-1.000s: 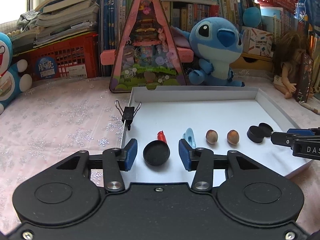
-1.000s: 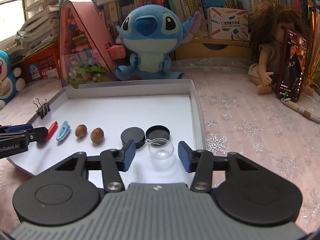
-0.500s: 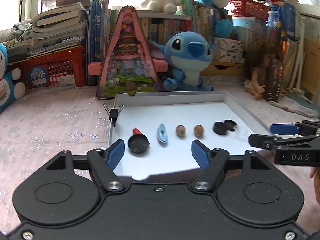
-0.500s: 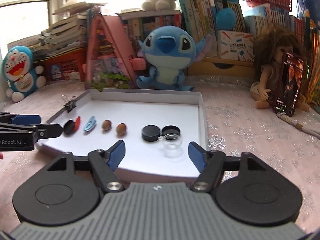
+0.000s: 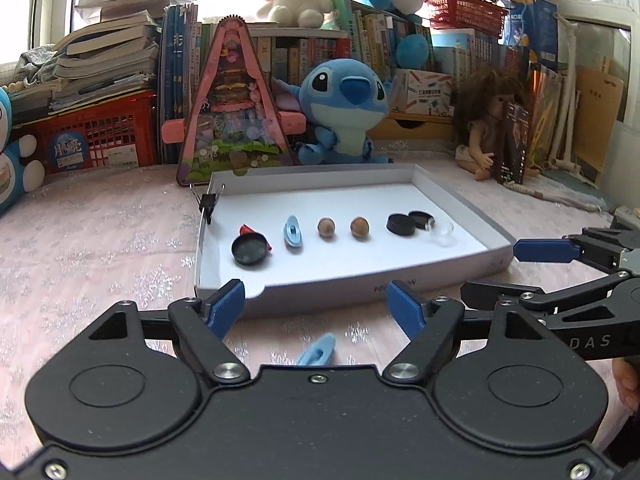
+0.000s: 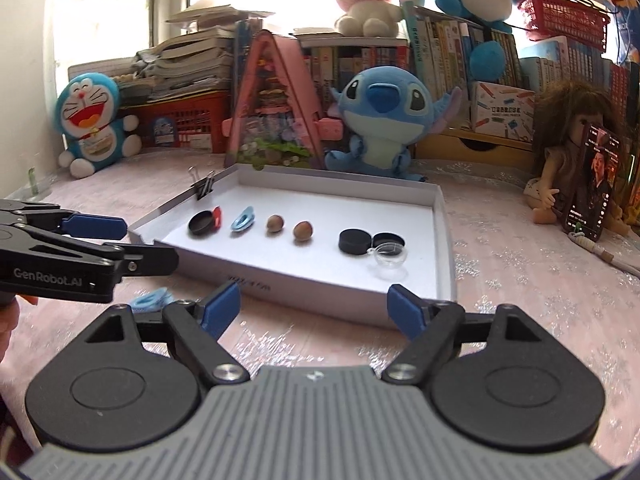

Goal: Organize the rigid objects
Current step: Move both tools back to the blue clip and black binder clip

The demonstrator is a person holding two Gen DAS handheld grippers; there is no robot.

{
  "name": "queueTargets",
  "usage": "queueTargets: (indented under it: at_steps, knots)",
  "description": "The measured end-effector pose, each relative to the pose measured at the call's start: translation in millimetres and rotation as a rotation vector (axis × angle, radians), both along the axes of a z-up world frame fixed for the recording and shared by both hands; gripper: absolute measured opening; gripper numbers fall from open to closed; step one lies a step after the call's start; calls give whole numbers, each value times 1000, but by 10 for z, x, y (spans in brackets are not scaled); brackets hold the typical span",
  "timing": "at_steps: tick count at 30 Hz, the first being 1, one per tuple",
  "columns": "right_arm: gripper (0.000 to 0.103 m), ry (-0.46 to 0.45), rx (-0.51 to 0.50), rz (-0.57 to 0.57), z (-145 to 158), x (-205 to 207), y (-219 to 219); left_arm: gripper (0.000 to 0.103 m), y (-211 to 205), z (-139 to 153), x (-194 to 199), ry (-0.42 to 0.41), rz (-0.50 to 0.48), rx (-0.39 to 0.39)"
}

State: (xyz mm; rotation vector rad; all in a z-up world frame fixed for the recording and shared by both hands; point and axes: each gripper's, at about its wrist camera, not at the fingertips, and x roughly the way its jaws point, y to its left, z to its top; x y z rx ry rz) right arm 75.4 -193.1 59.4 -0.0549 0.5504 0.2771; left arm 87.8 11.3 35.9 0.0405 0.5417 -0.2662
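Now our left gripper [image 5: 316, 305] and right gripper [image 6: 314, 307] both opening wide, nothing between jaws. White tray [image 5: 360, 284] just ahead of both, holding row of small objects; stray blue clip [image 5: 316, 350] on cloth beneath left jaws.

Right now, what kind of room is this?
Probably a child's bedroom or study corner at home. A blue plush toy and a doll sit by shelves packed with books, and a white tray lies on a pink snowflake cloth.
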Motion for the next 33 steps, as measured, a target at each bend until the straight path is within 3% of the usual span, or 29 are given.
queueTargets:
  at_steps: [11, 17, 24, 33]
  knots:
    - [92, -4, -29, 26, -138, -231, 64, 77, 46, -198, -126, 41, 4, 4]
    - [93, -24, -30, 38, -178, -319, 95, 77, 146, -260, -185, 33, 24, -67]
    - [93, -47, -74, 79, -251, -393, 191, 78, 115, -317, -241, 11, 6, -20]
    - [94, -67, -119, 145, -287, -477, 269, 71, 118, -414, -201, 48, 2, -34]
